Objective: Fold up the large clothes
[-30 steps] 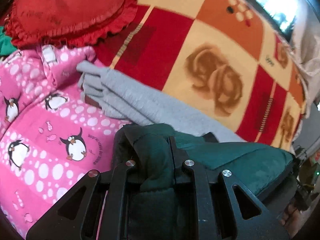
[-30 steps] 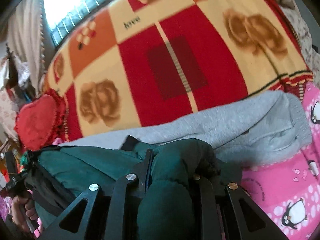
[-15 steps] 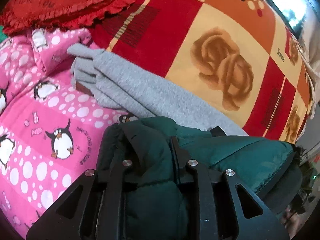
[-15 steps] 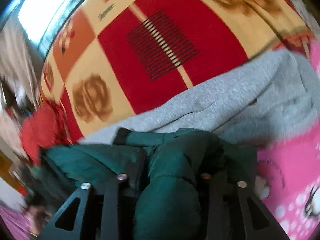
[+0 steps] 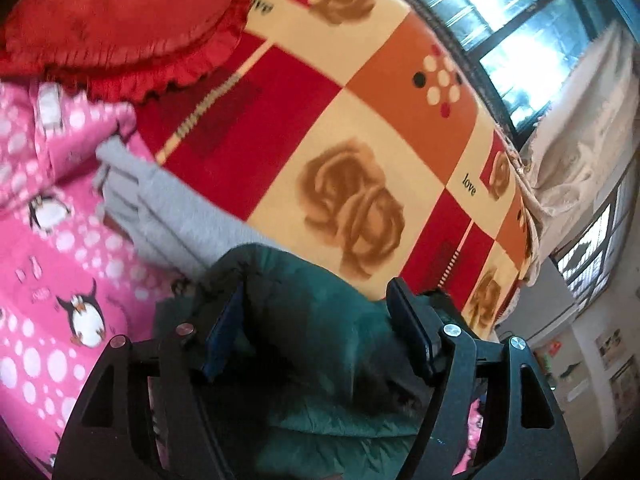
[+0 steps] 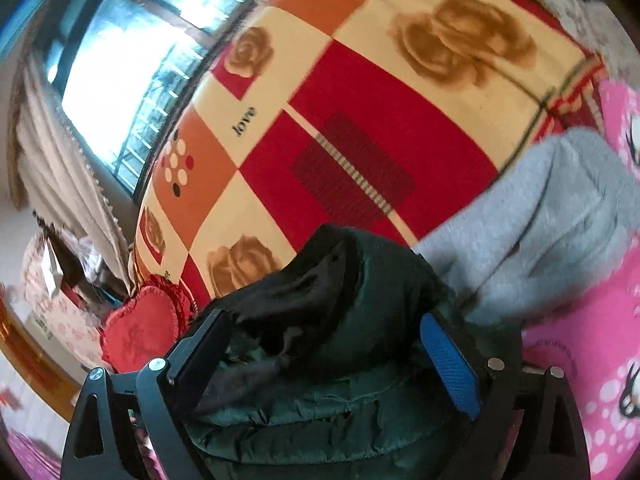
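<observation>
A dark green padded jacket [image 5: 312,320] lies bunched on the bed just below my left gripper [image 5: 316,320], whose jaws stand wide apart with the fabric between them, not pinched. In the right wrist view the same jacket [image 6: 332,344], with its black lining showing, sits between the wide-open jaws of my right gripper [image 6: 324,344]. A grey sweatshirt [image 5: 160,216] lies just beyond the jacket; it also shows in the right wrist view [image 6: 552,224].
A red, orange and cream rose-patterned blanket [image 5: 352,128] covers the bed. A pink penguin blanket [image 5: 60,264] lies on one side. A red heart-shaped cushion [image 5: 112,20] sits at the far end. A window and curtain [image 5: 576,120] line the bed's far edge.
Both grippers were shut on the green jacket. Both have opened wide and let go of it. Both views have tilted up towards the window.
</observation>
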The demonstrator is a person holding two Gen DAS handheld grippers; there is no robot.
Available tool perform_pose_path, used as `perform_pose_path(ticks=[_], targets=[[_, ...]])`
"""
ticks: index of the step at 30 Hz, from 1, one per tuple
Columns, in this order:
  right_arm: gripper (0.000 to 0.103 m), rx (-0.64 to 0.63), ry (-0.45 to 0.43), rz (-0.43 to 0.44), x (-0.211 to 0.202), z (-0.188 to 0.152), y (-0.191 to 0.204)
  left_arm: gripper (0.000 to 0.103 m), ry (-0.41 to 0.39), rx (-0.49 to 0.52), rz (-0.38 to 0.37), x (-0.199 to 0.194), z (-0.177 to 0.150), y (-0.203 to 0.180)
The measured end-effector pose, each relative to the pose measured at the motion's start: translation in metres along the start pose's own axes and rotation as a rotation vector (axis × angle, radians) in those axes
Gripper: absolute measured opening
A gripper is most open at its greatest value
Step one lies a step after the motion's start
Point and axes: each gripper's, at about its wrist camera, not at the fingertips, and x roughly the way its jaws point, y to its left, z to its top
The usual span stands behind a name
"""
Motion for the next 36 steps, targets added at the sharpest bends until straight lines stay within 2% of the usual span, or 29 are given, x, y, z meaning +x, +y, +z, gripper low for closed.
perform_pose_path(ticks=[5, 8, 12, 14, 17, 18, 20, 23, 30, 34, 36], targets=[[0.094, -0.097, 0.014, -0.018, 0.006, -0.002, 0.013, 0.072, -0.044, 0.079, 0.008, -0.005, -0.001, -0.010], [0.094, -0.120, 0.037, -0.030, 0.011, -0.005, 0.015, 0.072, -0.016, 0.084, 0.023, 0.003, -0.004, -0.008], [0.094, -0.178, 0.084, -0.098, 0.020, -0.008, 0.017, 0.072, 0.041, 0.077, 0.079, 0.018, -0.011, 0.000], [0.094, -0.221, 0.130, -0.147, 0.028, -0.013, 0.016, 0.072, 0.104, 0.072, 0.114, 0.031, -0.016, 0.005], [0.094, -0.272, 0.281, -0.208, 0.052, -0.025, 0.010, 0.072, 0.189, 0.101, 0.199, 0.050, -0.027, 0.011], [0.094, -0.303, 0.335, -0.245, 0.061, -0.031, 0.007, 0.072, 0.198, 0.118, 0.212, 0.055, -0.031, 0.012], [0.095, -0.362, 0.384, -0.294, 0.071, -0.041, 0.003, 0.072, 0.199, 0.174, 0.246, 0.059, -0.038, 0.007], [0.095, -0.336, 0.400, -0.289, 0.073, -0.041, -0.005, 0.072, 0.192, 0.238, 0.288, 0.063, -0.047, 0.001], [0.097, -0.327, 0.401, -0.296, 0.066, -0.035, -0.004, 0.073, 0.201, 0.238, 0.286, 0.063, -0.047, 0.003], [0.096, -0.319, 0.286, -0.262, 0.022, -0.012, 0.001, 0.073, 0.175, 0.200, 0.246, 0.041, -0.033, 0.000], [0.096, -0.284, 0.241, -0.244, -0.001, -0.004, -0.007, 0.073, 0.151, 0.188, 0.249, 0.025, -0.024, 0.002]])
